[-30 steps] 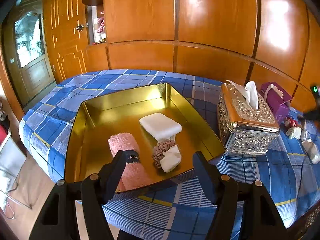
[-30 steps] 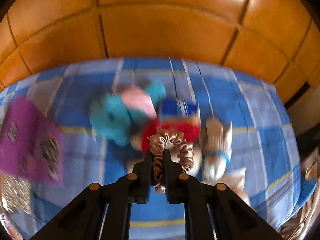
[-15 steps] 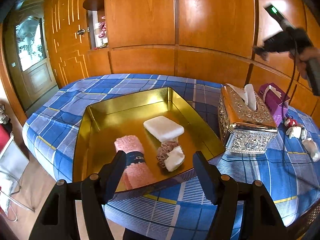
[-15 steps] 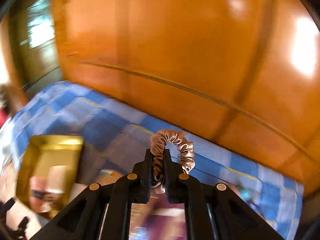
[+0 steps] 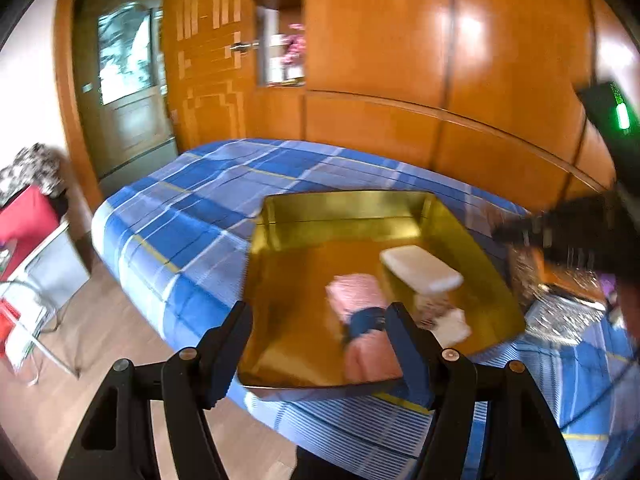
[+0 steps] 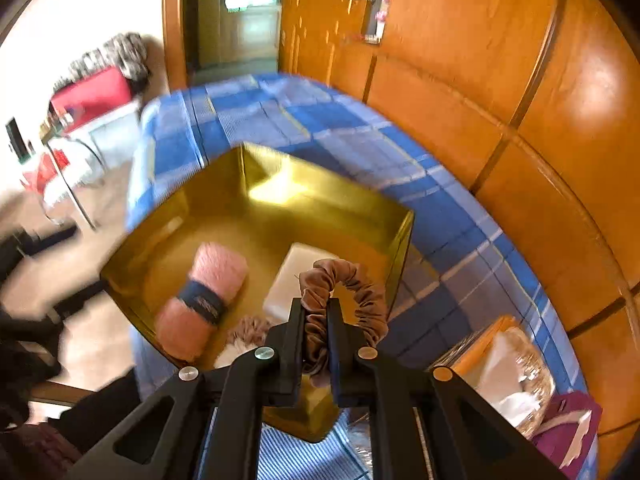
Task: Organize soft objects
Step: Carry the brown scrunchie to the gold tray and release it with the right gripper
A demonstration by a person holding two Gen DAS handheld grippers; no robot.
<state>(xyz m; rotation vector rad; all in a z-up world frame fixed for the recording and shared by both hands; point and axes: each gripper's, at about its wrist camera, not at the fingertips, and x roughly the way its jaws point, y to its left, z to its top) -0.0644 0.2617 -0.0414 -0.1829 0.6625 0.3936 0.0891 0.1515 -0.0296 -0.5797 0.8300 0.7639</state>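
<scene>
A gold tray (image 5: 288, 304) (image 6: 276, 196) sits on the blue plaid bed. In it lie a rolled pink towel with a dark band (image 5: 364, 328) (image 6: 204, 300), a white sponge block (image 5: 420, 266) (image 6: 288, 284) and a fluffy brown-and-white piece (image 5: 448, 322) (image 6: 246, 334). My right gripper (image 6: 316, 308) is shut on a brown satin scrunchie (image 6: 352, 284) and holds it above the tray's near right corner. My left gripper (image 5: 320, 320) is open and empty, above the tray's near edge. The right gripper shows dark and blurred at the right of the left wrist view (image 5: 576, 232).
A silver tissue box (image 6: 504, 364) (image 5: 560, 288) stands right of the tray, with a purple box (image 6: 568, 428) behind it. Wooden wall panels (image 5: 400, 60) run behind the bed. A door (image 5: 124, 92), a small table and a red item (image 6: 90, 96) stand at the left.
My right gripper has swung left with the scrunchie, from over the bed's far side to above the tray. My left gripper has shifted left, still open.
</scene>
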